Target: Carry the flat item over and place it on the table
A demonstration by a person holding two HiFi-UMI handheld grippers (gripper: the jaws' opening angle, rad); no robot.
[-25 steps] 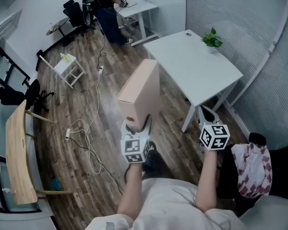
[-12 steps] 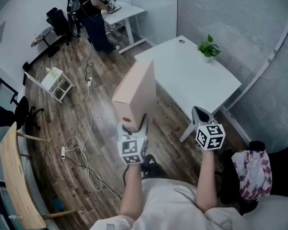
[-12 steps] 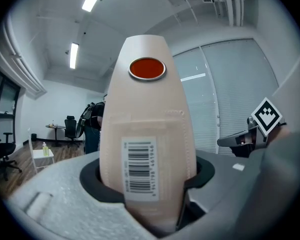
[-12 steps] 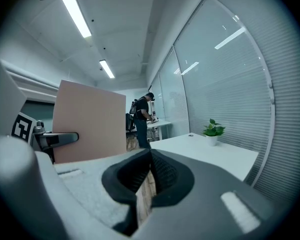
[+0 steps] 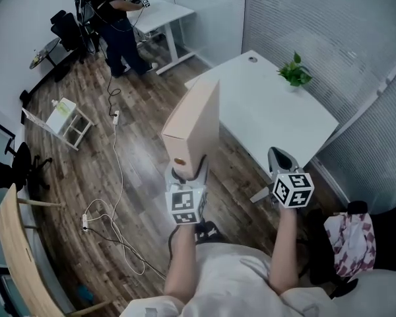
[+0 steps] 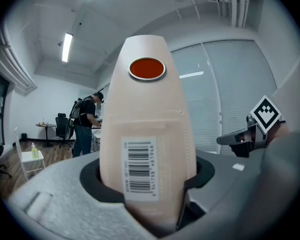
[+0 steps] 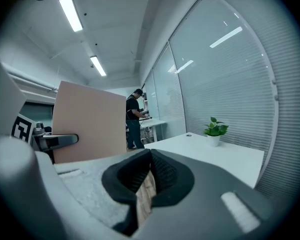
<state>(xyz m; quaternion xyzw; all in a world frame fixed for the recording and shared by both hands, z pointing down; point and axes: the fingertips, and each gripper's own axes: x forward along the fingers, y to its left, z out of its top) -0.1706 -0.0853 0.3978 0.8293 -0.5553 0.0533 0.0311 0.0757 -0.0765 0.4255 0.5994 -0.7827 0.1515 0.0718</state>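
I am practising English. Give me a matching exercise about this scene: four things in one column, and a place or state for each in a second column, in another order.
Column 1
1. box
2. right gripper
3. plant
4. person

Column 2
A. on the white table
B. standing at the far desk
C. gripped by the left gripper
D. shut, with nothing in it

Pairs: 1-C, 2-D, 3-A, 4-B
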